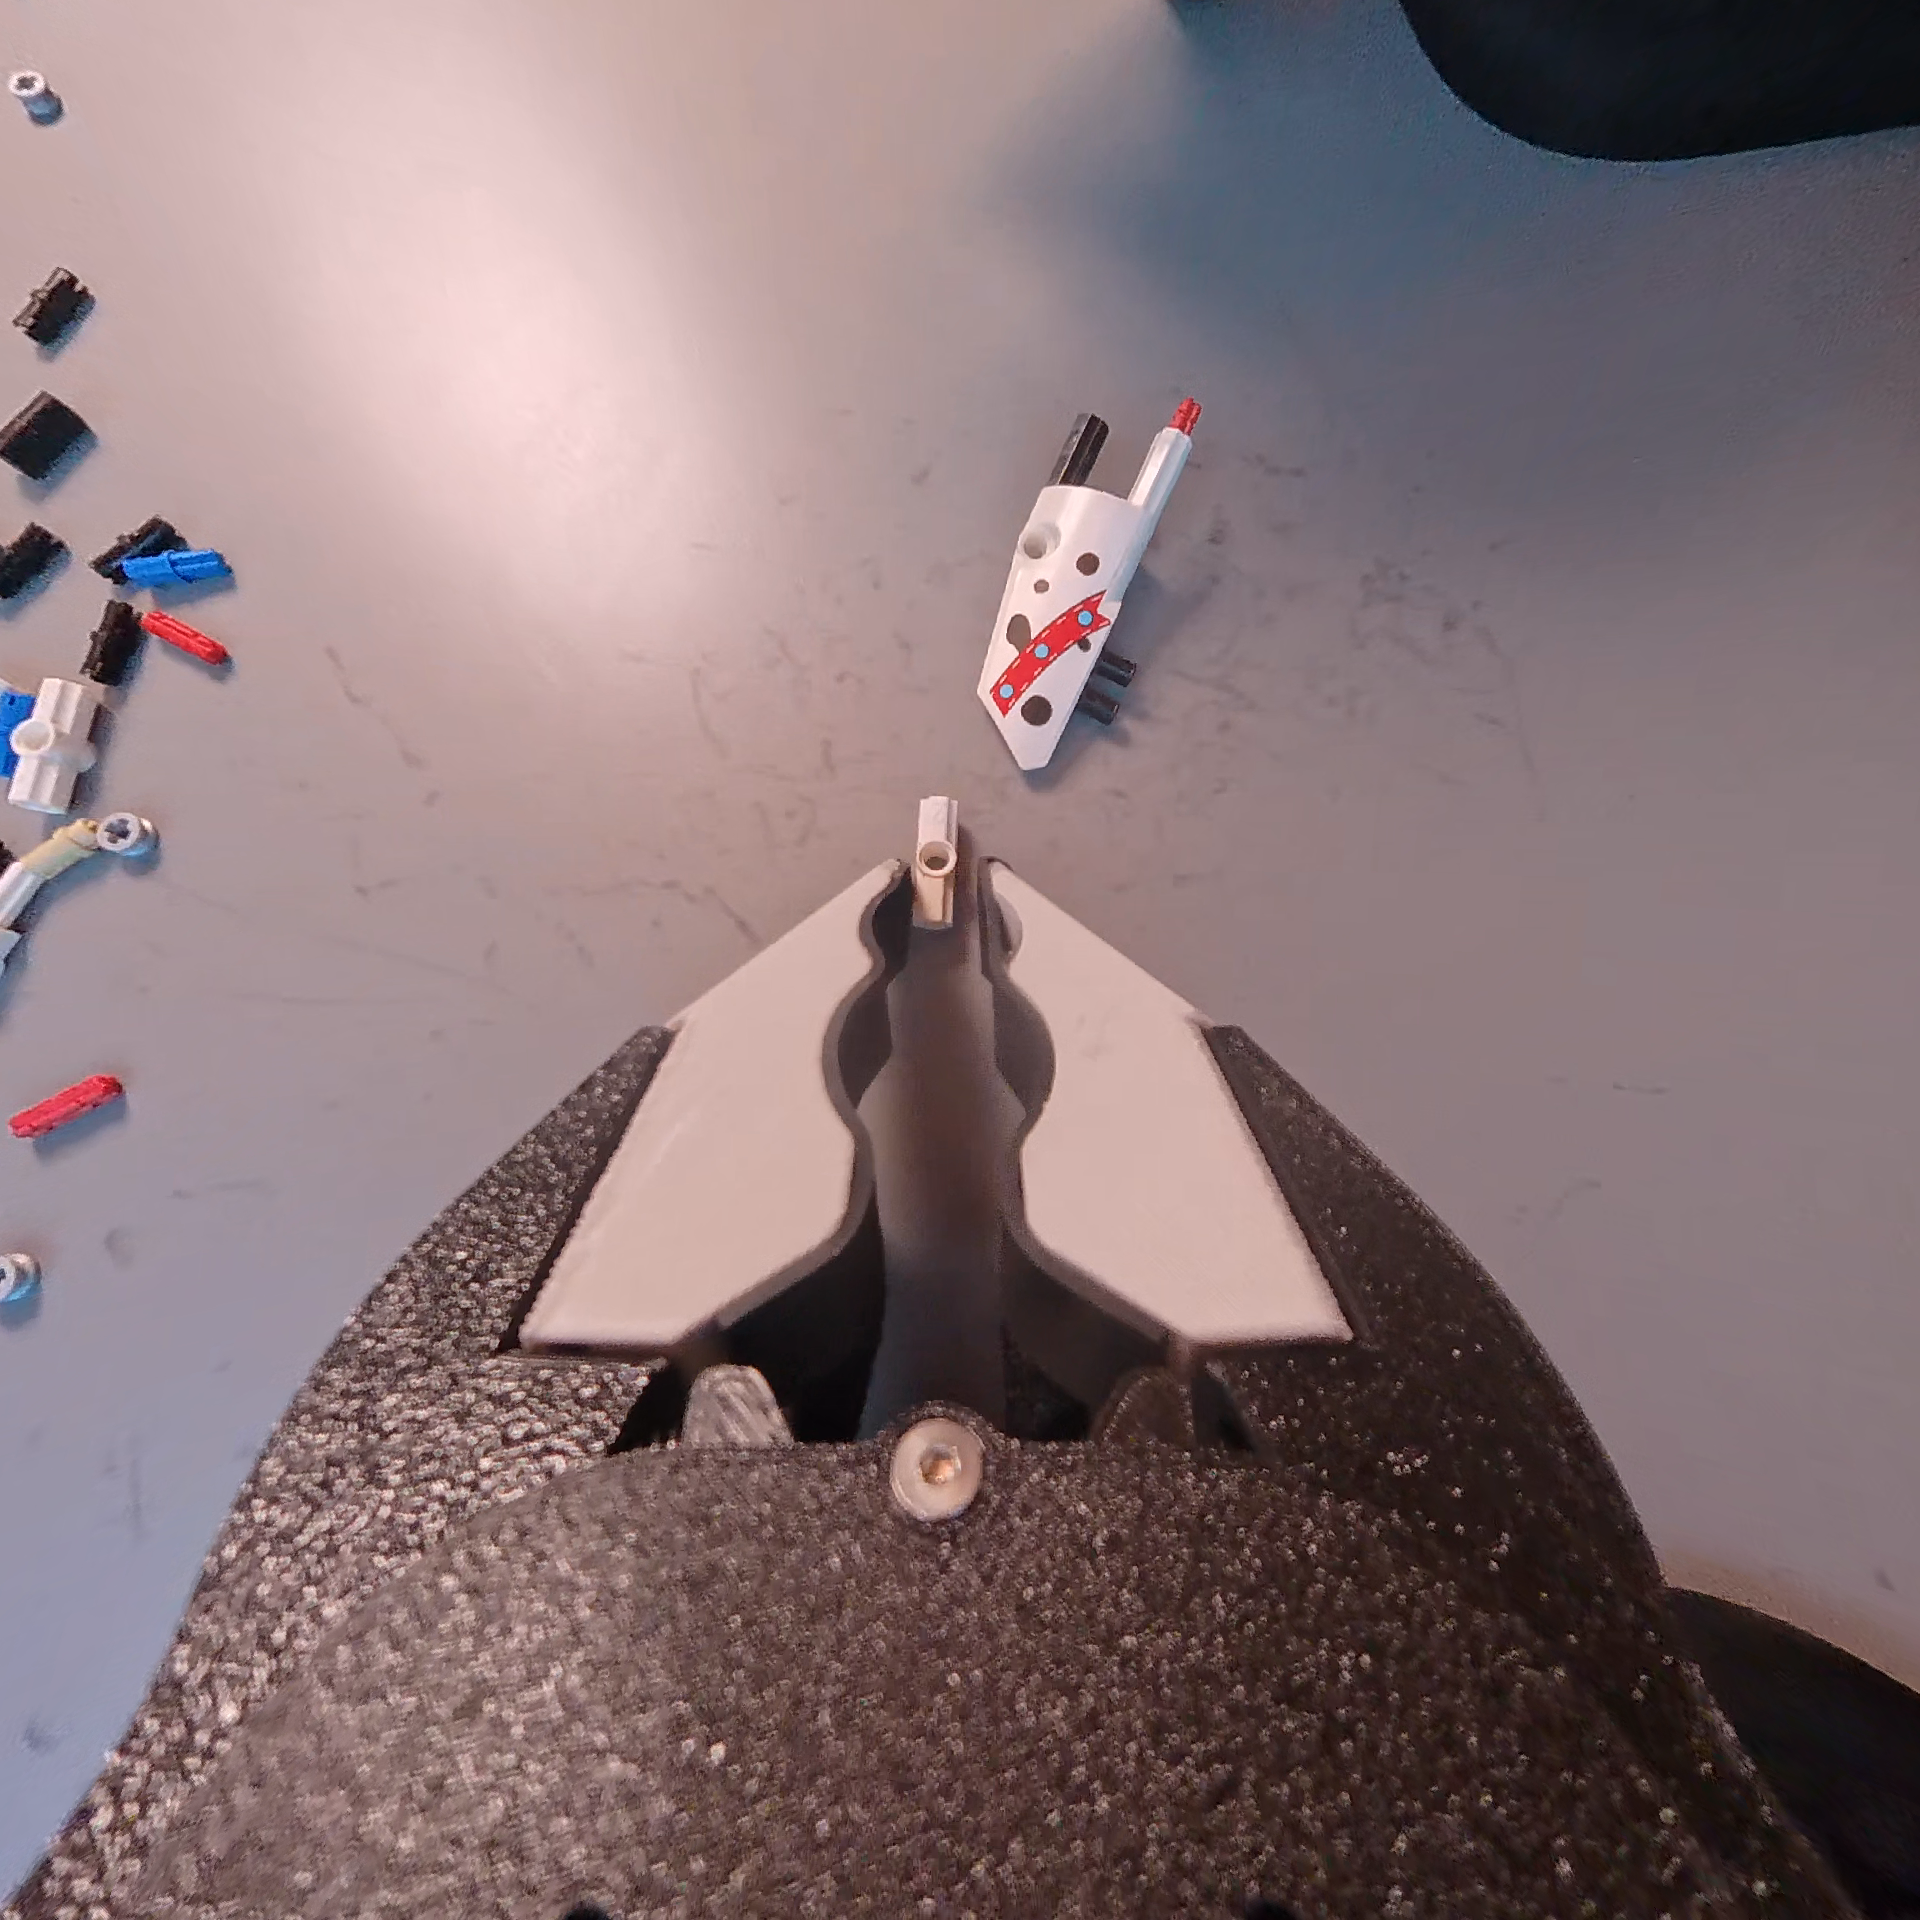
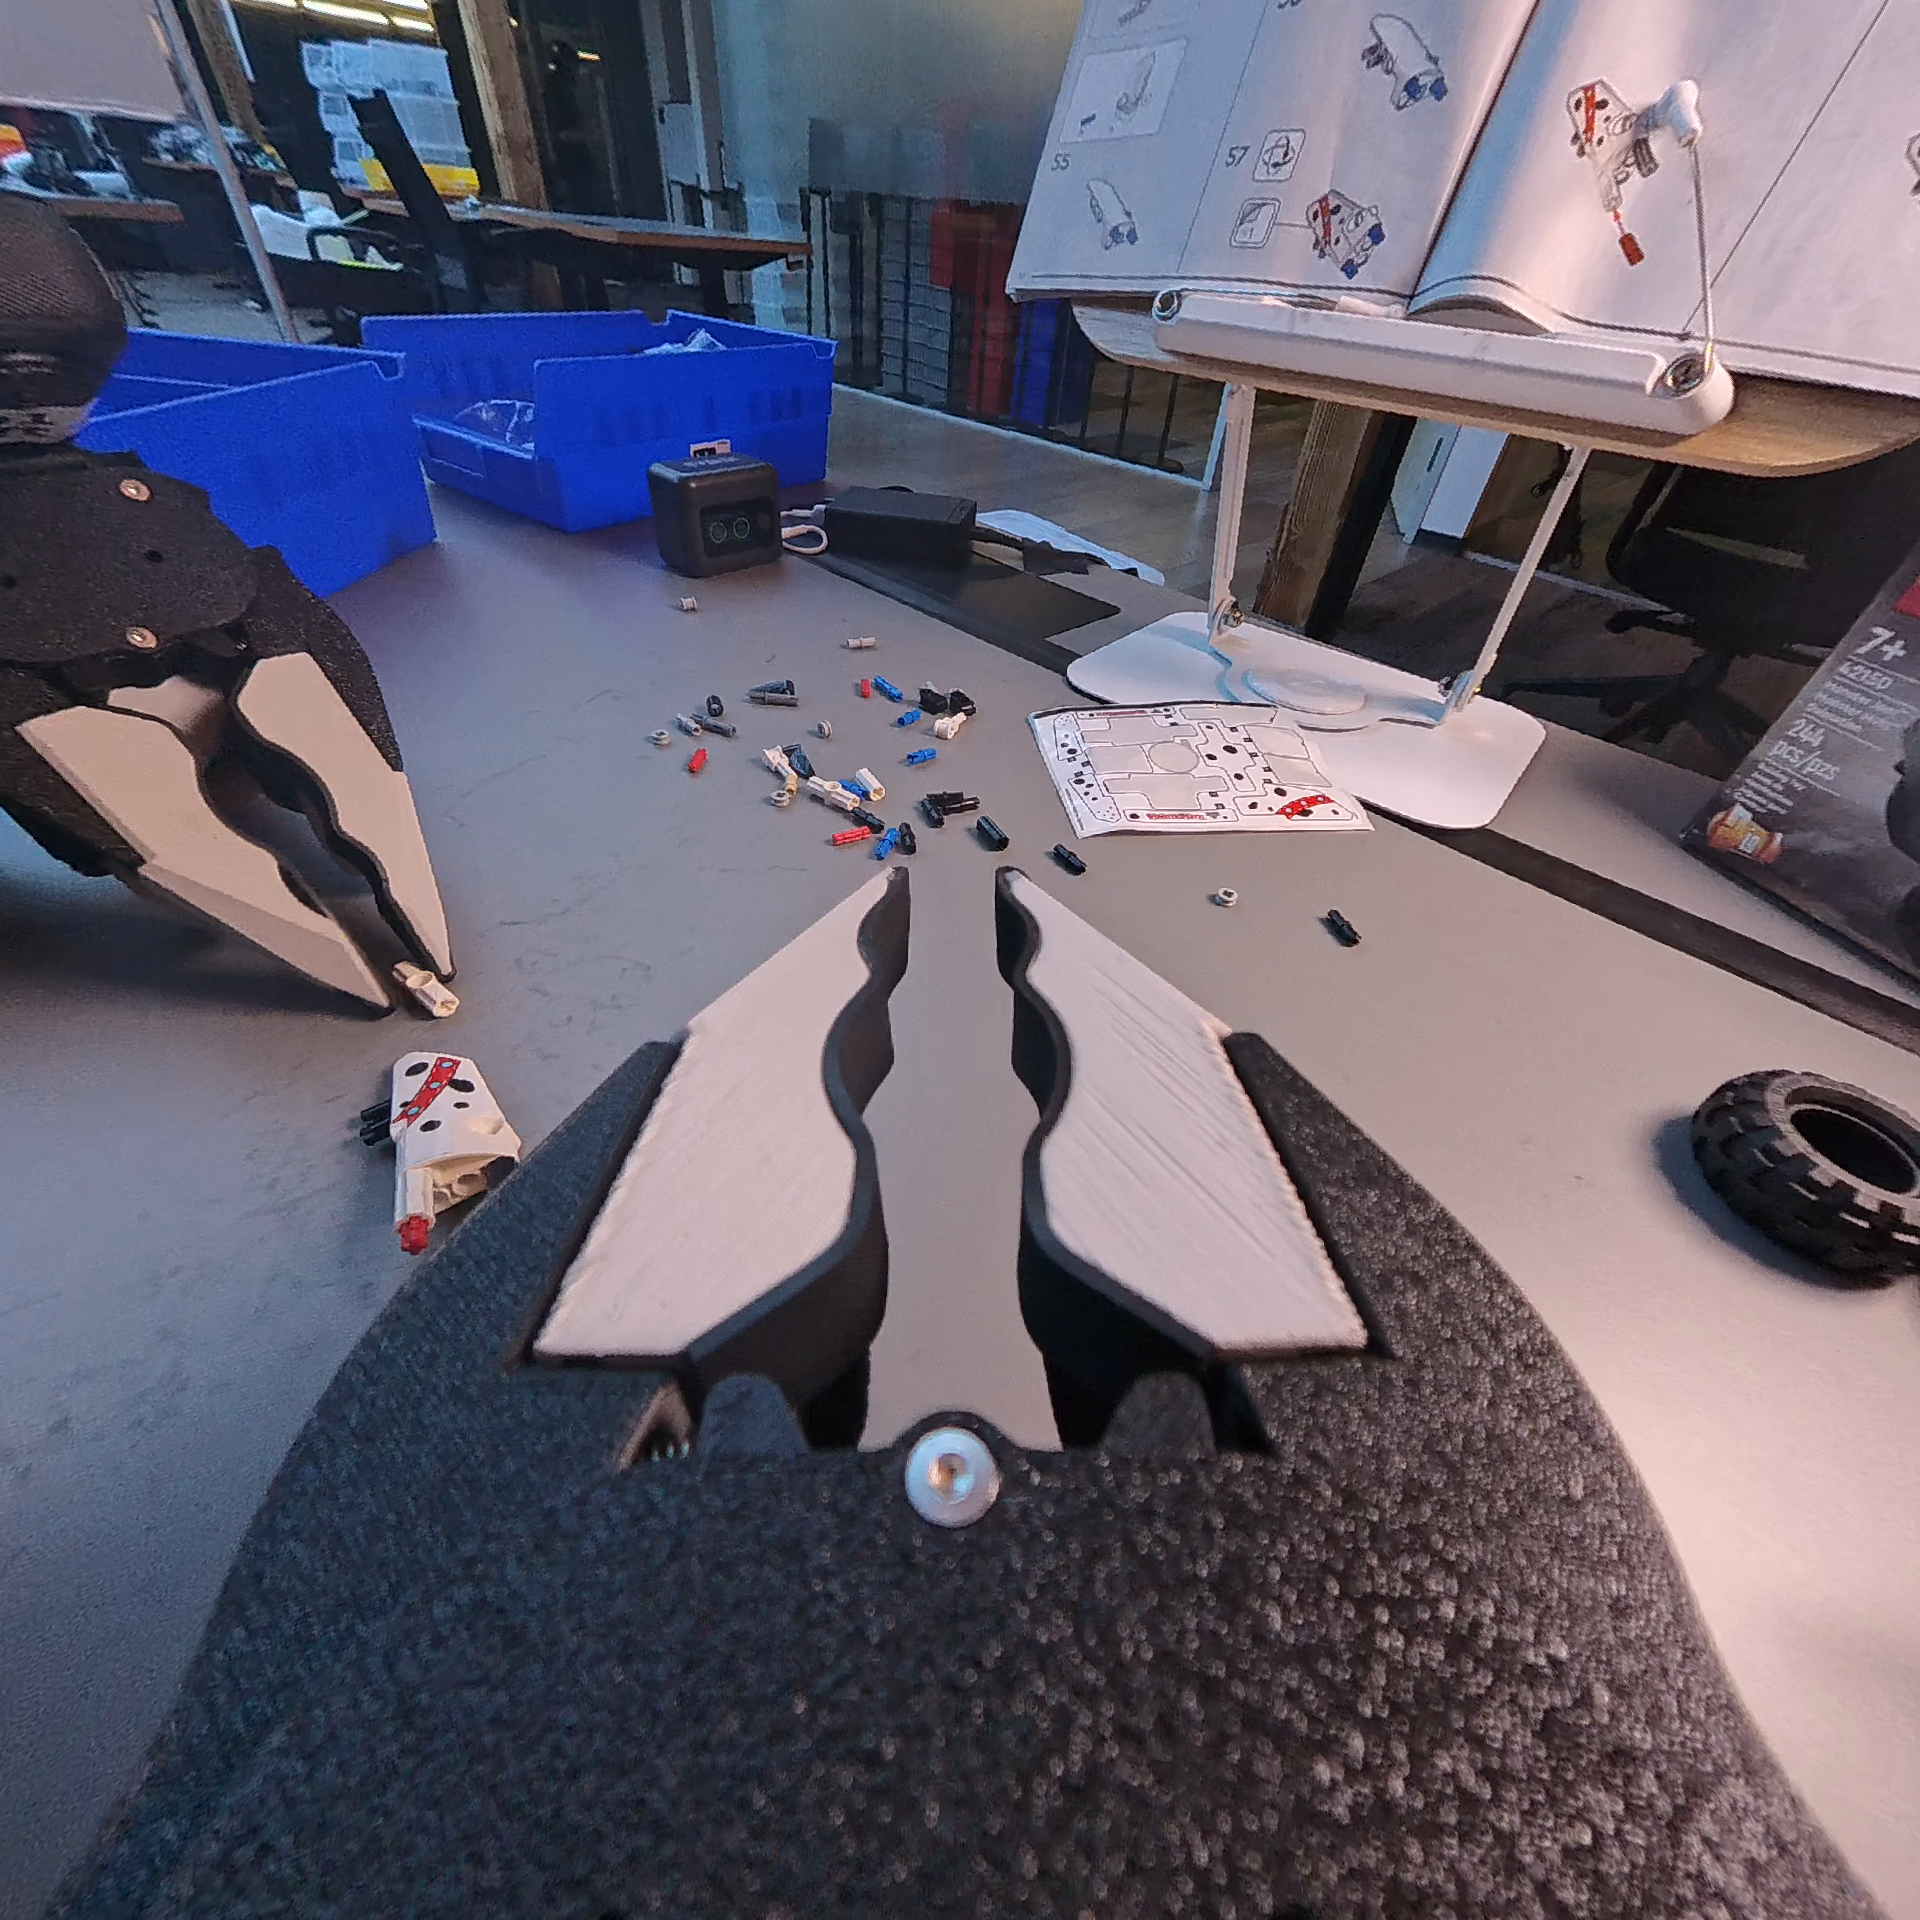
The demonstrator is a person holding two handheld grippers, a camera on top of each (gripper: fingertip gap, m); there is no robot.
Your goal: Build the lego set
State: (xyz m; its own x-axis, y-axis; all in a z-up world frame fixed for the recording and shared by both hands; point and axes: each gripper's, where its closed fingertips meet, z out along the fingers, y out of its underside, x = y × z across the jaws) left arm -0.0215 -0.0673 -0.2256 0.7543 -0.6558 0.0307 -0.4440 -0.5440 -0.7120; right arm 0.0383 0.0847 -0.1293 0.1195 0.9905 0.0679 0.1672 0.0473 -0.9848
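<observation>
Right wrist view shows the right gripper [image 2: 951, 883] with jaws parted and empty, the left gripper [image 2: 421, 982] clamping one tan peg [image 2: 426, 987] just above the surface [image 2: 623, 935], one spotted white panel [image 2: 447, 1122] near it, two blue bins [image 2: 613, 416] far left and one tyre [image 2: 1808, 1169] right.

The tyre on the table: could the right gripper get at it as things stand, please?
Probably yes. The right gripper is open and empty, and the tyre lies alone on bare table off to its right, with nothing between them.
</observation>
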